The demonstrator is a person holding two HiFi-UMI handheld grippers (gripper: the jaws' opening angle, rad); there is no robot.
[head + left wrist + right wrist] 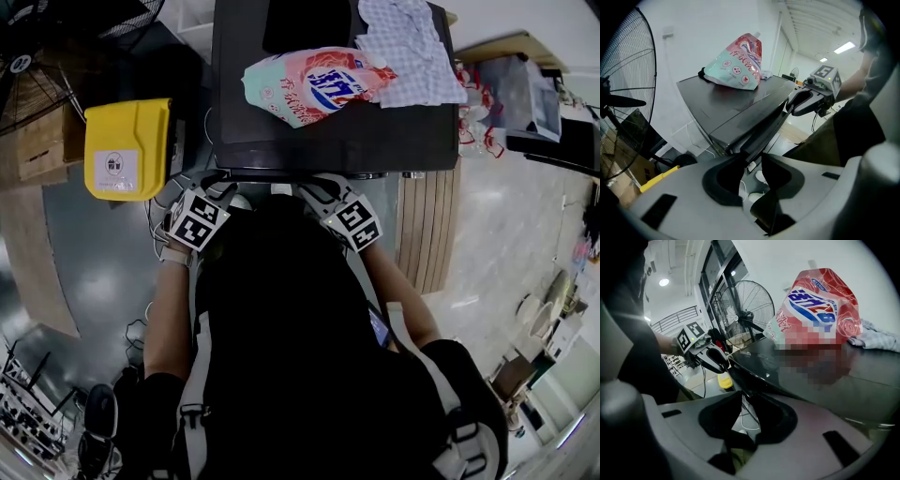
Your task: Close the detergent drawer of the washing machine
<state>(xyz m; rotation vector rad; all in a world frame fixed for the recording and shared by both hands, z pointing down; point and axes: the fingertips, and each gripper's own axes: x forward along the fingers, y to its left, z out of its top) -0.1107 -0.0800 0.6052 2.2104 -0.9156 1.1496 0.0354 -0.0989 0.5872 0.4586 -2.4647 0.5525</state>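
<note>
Jaws on both grippers are standing part-spread and pinching nothing.

- left gripper [752,160]: the dark front strip [766,124] of the washing machine [281,150] is running straight into the gap between its tips. Can't tell if a pad is brushing it, but nothing is clamped.
- right gripper [746,401]: same strip from the other end. Its edge is dropping into the gap, and cables [740,420] on the floor are showing through.

Head view: both grippers are sitting at the machine's top front edge, the left one by the left corner and the right one nearer the middle.

Detergent drawer: I'm not making out its outline in any view, since the person's head and torso are covering the machine's front. I'm judging it's sitting in that front strip, so right at the jaws, not off to the side.

Doing the push well, my read:
- Be meeting the drawer face square with the jaw tips, not with one corner.
- Be pushing straight along the slide, level, near the face's centre so it isn't racking.
- Be keeping the tips below the top's lip so they aren't snagging.
- Be holding the second gripper off the face.

Detergent pouch [314,84] and cloth [408,47] are lying on the top surface, well back from the edge, so they aren't getting in the way.
</note>
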